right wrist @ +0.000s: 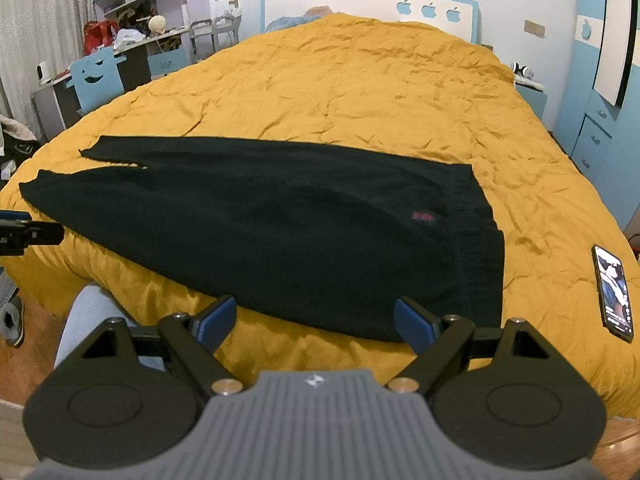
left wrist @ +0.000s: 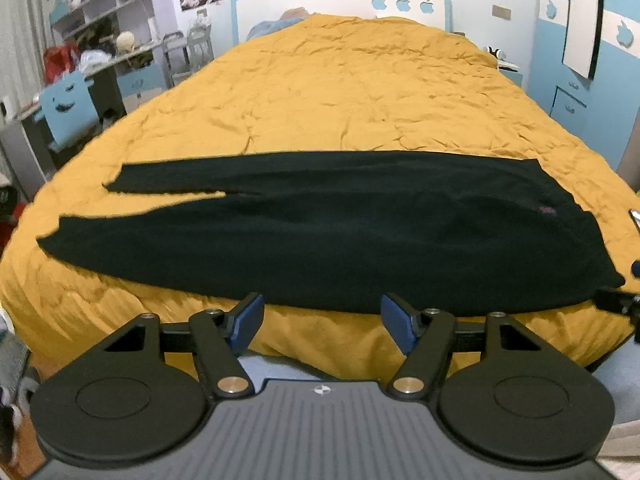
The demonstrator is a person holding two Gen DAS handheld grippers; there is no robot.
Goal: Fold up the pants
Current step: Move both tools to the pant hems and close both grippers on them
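My left claw (left wrist: 322, 322) hangs with its blue pads spread wide apart and nothing between them, just short of the near hem of the black pants (left wrist: 320, 232). My right claw (right wrist: 316, 320) is likewise parted and empty, its right pad just at the pants' near edge by the waistband. The pants lie flat across the near end of the bed (right wrist: 360, 92), on its yellow quilt, waistband to my right and both legs running left, the cuffs slightly split apart. A small red logo (right wrist: 423, 216) sits near the waistband. Right of the pants, apart from them, a phone (right wrist: 614, 292) lies face up on the quilt. Beyond the pants the quilt stretches crumpled to the white headboard (right wrist: 360, 4) with blue apple cutouts.
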